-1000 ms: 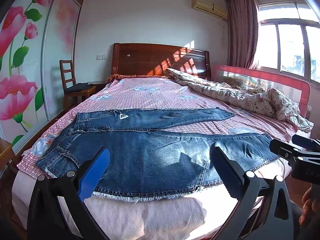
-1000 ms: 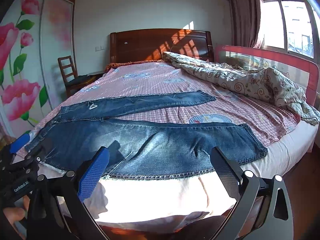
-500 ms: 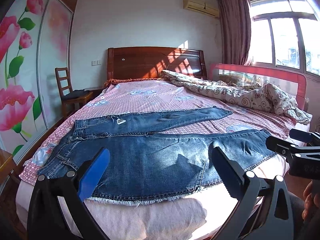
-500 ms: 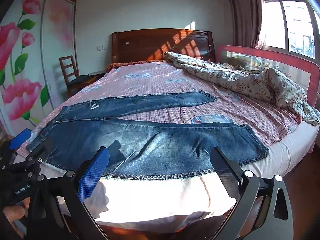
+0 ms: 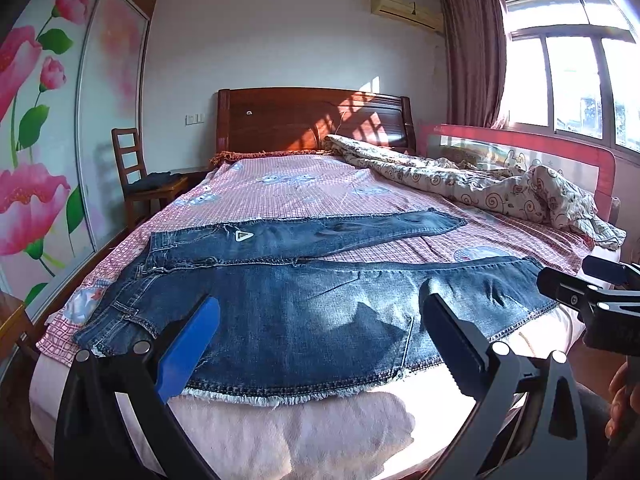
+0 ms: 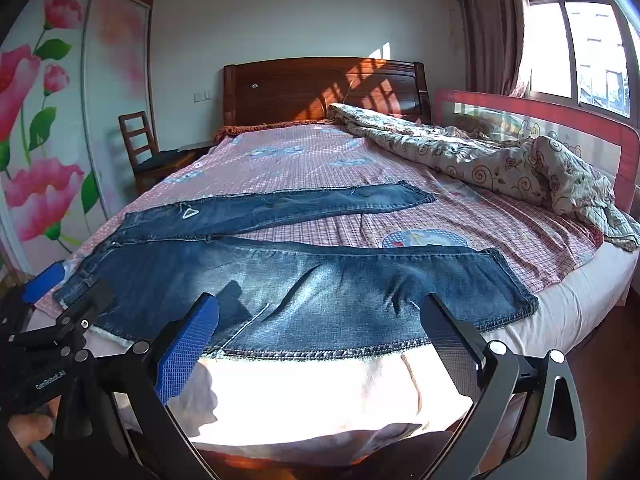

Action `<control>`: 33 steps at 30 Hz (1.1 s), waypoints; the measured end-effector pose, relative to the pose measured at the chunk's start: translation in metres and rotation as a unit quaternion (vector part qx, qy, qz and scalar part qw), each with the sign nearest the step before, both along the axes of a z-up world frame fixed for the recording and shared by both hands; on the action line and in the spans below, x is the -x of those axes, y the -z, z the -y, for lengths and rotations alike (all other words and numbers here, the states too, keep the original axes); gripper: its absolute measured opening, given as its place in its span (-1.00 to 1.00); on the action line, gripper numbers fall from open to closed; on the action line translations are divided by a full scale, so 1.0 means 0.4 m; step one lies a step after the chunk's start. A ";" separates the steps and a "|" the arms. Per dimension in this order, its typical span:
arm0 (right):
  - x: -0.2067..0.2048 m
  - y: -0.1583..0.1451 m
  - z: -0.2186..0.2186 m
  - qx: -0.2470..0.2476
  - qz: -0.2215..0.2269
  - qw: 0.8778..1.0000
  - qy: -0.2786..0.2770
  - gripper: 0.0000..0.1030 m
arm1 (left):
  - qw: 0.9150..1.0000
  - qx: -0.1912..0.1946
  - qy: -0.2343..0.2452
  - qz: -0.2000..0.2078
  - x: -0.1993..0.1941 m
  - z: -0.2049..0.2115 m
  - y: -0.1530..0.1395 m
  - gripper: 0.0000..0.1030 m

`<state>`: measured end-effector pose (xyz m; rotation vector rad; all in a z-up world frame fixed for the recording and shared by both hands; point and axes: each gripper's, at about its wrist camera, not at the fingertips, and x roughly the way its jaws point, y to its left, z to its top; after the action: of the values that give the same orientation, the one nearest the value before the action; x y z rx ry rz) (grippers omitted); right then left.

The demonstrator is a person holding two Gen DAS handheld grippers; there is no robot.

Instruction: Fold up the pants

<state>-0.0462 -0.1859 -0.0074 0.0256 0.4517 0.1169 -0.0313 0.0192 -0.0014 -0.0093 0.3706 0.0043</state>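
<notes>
Blue jeans (image 5: 304, 312) flat, legs splayed

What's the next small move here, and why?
Probably bring both open grippers, left gripper and right gripper, down to the frayed near edge of the blue denim jeans. The jeans lie flat and unfolded on the pink checked bedsheet, legs spread apart, and neither gripper touches them.

One pair of jeans (image 5: 304, 312), two tools: left tool (image 5: 316, 320), right tool (image 6: 318, 318), one chair (image 5: 140, 176).
</notes>
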 end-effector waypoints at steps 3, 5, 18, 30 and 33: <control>-0.002 0.000 0.001 0.000 -0.002 1.000 0.000 0.94 | 1.000 0.001 -0.001 -0.002 -0.001 -0.001 0.002 0.96; -0.002 0.001 0.002 -0.001 -0.004 1.000 0.001 0.94 | 1.000 0.002 -0.001 -0.002 0.000 0.000 0.003 0.96; -0.022 0.020 0.001 -0.002 -0.016 1.000 -0.003 0.94 | 1.000 0.006 -0.004 -0.018 -0.020 -0.011 0.023 0.96; -0.065 0.056 -0.006 -0.018 -0.051 0.998 -0.025 0.94 | 0.999 0.008 0.011 -0.040 -0.064 -0.033 0.020 0.96; -0.084 0.073 -0.008 -0.022 -0.072 0.996 -0.038 0.94 | 0.998 -0.014 0.028 -0.050 -0.103 -0.071 -0.004 0.96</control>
<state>-0.0128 -0.1826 -0.0365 0.0594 0.5945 0.2009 0.0100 0.0475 0.0001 0.0293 0.4704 -0.0452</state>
